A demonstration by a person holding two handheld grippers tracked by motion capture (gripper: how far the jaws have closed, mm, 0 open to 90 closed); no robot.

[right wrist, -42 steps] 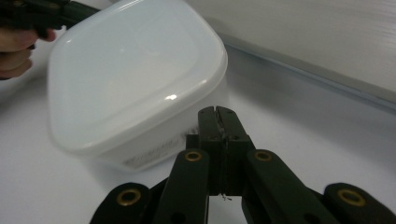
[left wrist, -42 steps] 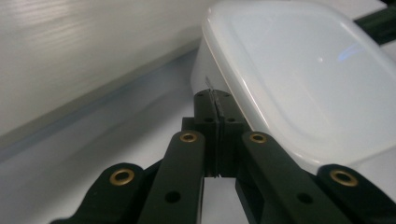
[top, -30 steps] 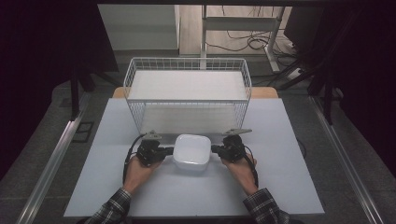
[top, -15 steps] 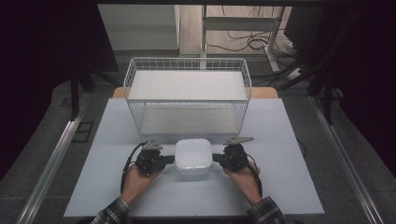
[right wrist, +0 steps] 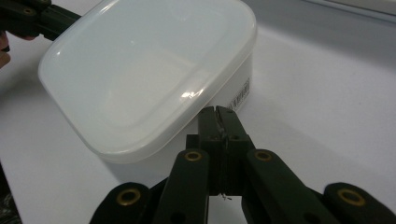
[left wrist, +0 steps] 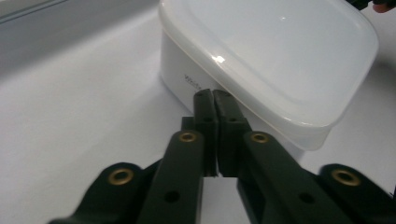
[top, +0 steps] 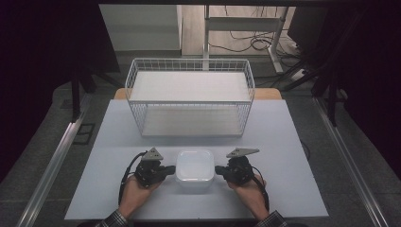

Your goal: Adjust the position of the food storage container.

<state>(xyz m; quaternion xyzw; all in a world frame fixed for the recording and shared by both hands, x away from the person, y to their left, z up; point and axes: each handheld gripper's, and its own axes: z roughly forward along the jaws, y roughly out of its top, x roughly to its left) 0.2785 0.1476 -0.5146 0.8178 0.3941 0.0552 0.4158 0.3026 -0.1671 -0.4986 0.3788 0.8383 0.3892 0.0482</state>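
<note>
High view showed 2 hands low on the white table [top: 293,137], the left gripper [top: 171,170] and right gripper [top: 219,170] flanking the lidded white container [top: 194,168], jaws closed, holding nothing, tips at its sides.

Looks like a lab or test room, no home. Pale bare worktop [top: 293,142] boxed in by metal rails [top: 49,165] either side. Loose cables [top: 246,42] snaking over the floor behind, by a metal stand [top: 206,33]. Dark screens [top: 52,47] closing off both flanks. White wire basket [top: 189,99] parked alone, staged like a rig.
</note>
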